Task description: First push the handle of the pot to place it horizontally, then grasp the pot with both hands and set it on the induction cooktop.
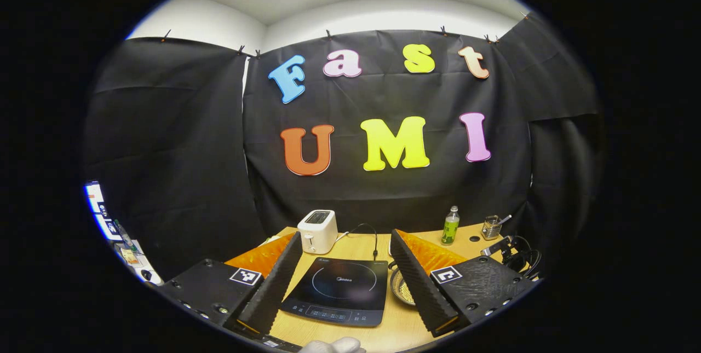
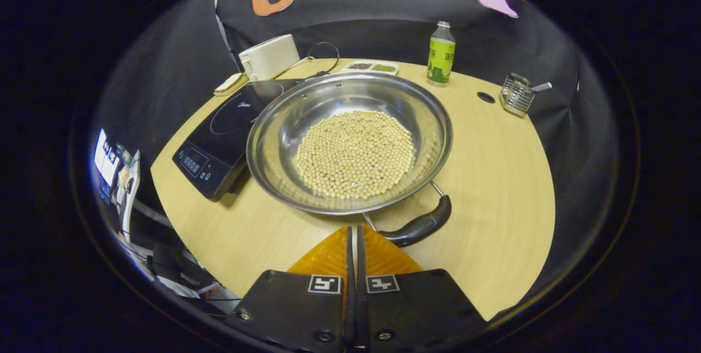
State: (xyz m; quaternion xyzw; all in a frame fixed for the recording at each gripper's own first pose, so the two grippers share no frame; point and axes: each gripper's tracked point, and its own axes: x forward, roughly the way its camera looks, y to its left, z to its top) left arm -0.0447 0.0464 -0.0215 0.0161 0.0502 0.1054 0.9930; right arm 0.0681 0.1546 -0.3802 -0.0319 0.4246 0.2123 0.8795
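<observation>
A wide steel pot (image 2: 274, 139) holding pale beans sits on the wooden table, its left rim over the edge of the black induction cooktop (image 2: 219, 139). Its black handle (image 2: 421, 225) lies at the near right of the pot, slanting up to the right. My right gripper (image 2: 353, 228) is shut with nothing between its fingers, and its tips sit just left of the handle's near end, by the wire stems. My left gripper (image 1: 346, 235) is open above the cooktop (image 1: 334, 287). A sliver of the pot (image 1: 400, 287) peeks out beside its right finger.
A white toaster (image 2: 269, 56) with its cord stands behind the cooktop. A green bottle (image 2: 441, 53), a small tray of spices (image 2: 371, 67) and a wire holder (image 2: 517, 93) line the far edge. A light glove (image 1: 334, 346) shows at the bottom of the left gripper view.
</observation>
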